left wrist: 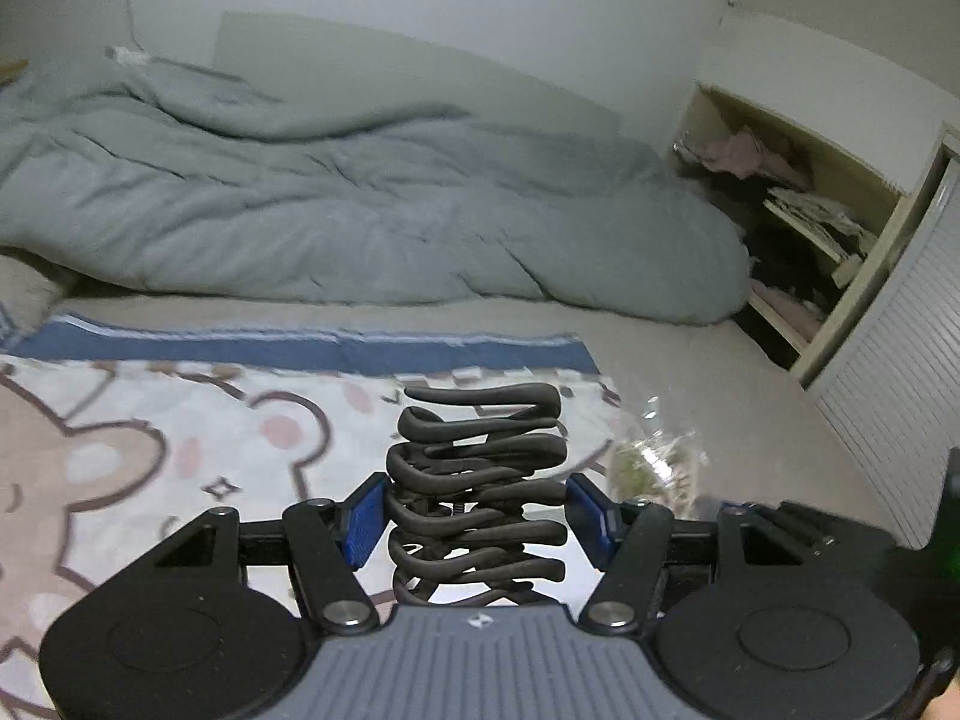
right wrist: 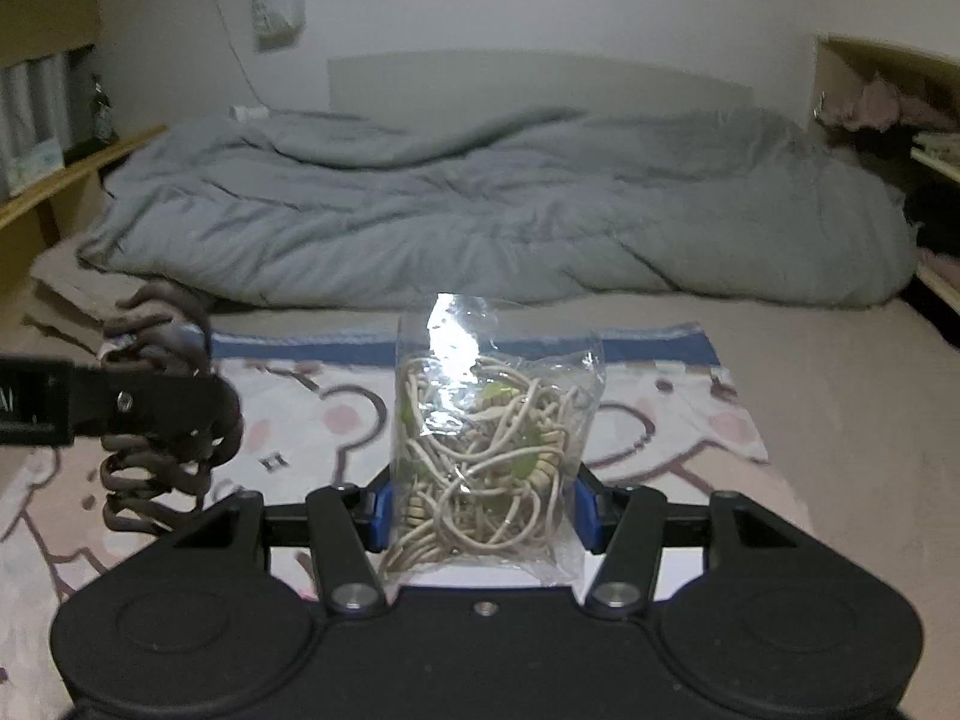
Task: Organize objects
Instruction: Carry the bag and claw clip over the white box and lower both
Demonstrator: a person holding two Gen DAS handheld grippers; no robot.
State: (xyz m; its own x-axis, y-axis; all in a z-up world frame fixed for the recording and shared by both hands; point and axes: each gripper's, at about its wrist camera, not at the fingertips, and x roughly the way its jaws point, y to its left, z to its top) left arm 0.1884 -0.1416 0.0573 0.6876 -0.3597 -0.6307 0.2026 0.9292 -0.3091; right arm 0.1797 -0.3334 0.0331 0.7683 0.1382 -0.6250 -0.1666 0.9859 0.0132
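My left gripper (left wrist: 477,516) is shut on a stack of black wavy clips (left wrist: 480,480), held upright between its blue pads above a bear-print cloth (left wrist: 180,438). In the right wrist view the same black stack (right wrist: 162,420) hangs at the left in that gripper's finger. My right gripper (right wrist: 483,504) is shut on a clear plastic bag of beige cords and green bits (right wrist: 492,450), lifted over the bear-print cloth (right wrist: 690,420). The bag also shows faintly at the right in the left wrist view, clear bag (left wrist: 654,462).
A rumpled grey duvet (left wrist: 360,222) lies across the bed behind the cloth. An open wardrobe with shelves of clothes (left wrist: 798,228) stands at the right, its slatted door (left wrist: 900,408) ajar. A wooden shelf (right wrist: 54,180) runs along the left.
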